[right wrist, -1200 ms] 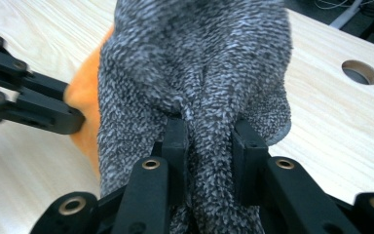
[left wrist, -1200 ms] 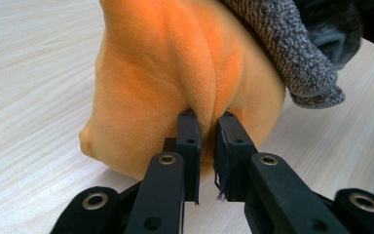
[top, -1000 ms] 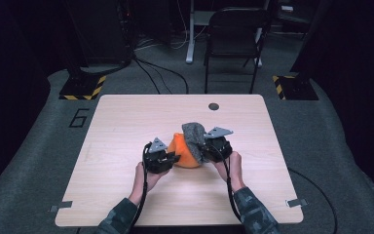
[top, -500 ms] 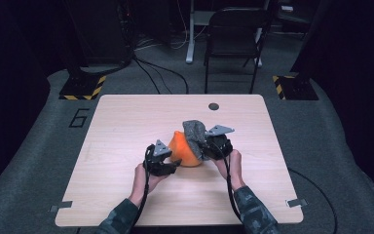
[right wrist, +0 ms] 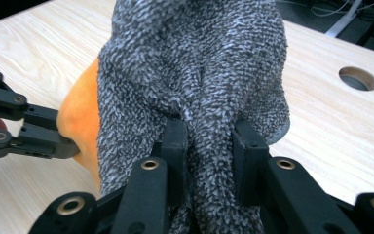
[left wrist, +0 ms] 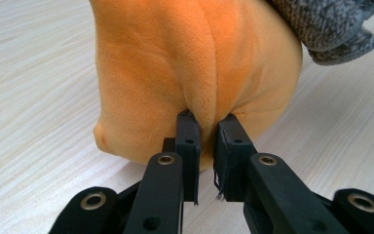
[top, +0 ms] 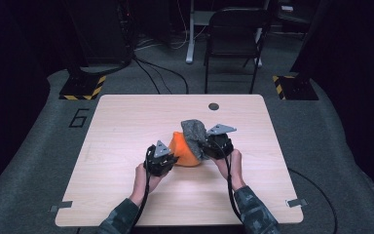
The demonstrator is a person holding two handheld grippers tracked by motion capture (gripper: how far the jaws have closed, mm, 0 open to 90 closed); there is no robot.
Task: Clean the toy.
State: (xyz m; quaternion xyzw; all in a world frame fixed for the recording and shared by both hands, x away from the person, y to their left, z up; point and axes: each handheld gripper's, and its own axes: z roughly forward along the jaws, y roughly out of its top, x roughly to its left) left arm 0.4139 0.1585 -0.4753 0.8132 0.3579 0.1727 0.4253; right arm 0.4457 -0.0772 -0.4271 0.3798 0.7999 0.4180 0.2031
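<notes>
An orange plush toy (top: 185, 152) lies mid-table with a grey knit cover (top: 193, 130) pulled over its far right side. My left gripper (top: 173, 160) is at the toy's left. In the left gripper view its jaws have just been closing, and the left gripper (left wrist: 207, 122) now pinches a fold of the orange plush (left wrist: 190, 63). My right gripper (top: 205, 148) is at the toy's right. In the right gripper view, the right gripper (right wrist: 209, 127) is shut on a bunched ridge of the grey knit (right wrist: 195, 63). Beside it the left gripper (right wrist: 63, 141) touches the orange plush (right wrist: 80, 114).
The wooden table (top: 126, 126) has a round hole (top: 214, 106) near its far edge. A black chair (top: 233, 29) stands beyond the table, and cables run over the grey floor. Both forearms come in from the near edge.
The orange plush's left side has changed shape slightly at the left gripper. Both hands, the right gripper and the grey knit have stayed where they were.
</notes>
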